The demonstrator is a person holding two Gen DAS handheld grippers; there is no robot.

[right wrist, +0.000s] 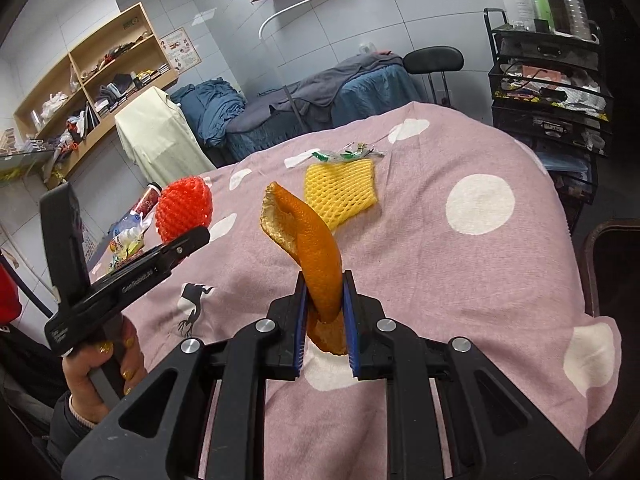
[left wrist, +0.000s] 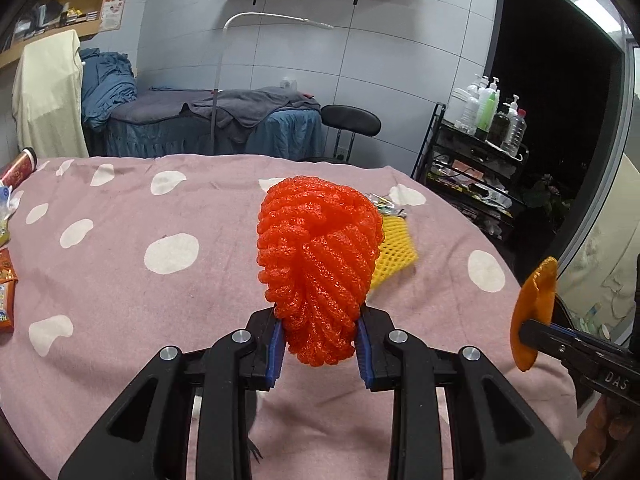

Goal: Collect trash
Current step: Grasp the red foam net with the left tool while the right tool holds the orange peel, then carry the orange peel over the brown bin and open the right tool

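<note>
Left edge of the left wrist view: a red printed snack packet (left wrist: 6, 296) and a red cylindrical can (left wrist: 20, 166) lie on the pink cotton tablecloth with white spots (left wrist: 120, 280), uncollected.

Centre of that view: left gripper (left wrist: 320, 344), blue pads (left wrist: 276, 344) pressed into the lower end of a red-orange foam fruit net (left wrist: 318, 264). Net is bunched and crushed at the waist where the pads bite; soft foam, so a firm squeeze seems needed to keep it from slipping. It is held clear above the cloth.

Just behind and right of it: a yellow foam fruit net (left wrist: 394, 250) lies flat on the cloth, a crumpled clear-and-green plastic wrapper (left wrist: 386, 204) just beyond its far edge. Both untouched.

Right edge of that view: right gripper (left wrist: 528, 330) seen side-on, holding a curled piece of orange peel (left wrist: 536, 312).

Right wrist view, lower left: a person's hand (right wrist: 100, 376) on the left tool's handle. Centre: the right gripper's blue pads (right wrist: 348, 320) are clamped narrow on the peel's lower end, the strip standing up and curling away to upper left. Thin stiff rind, so the close grip suits it.

Judgement: both pieces are picked up, a bin not in view; carrying comes next.
</note>
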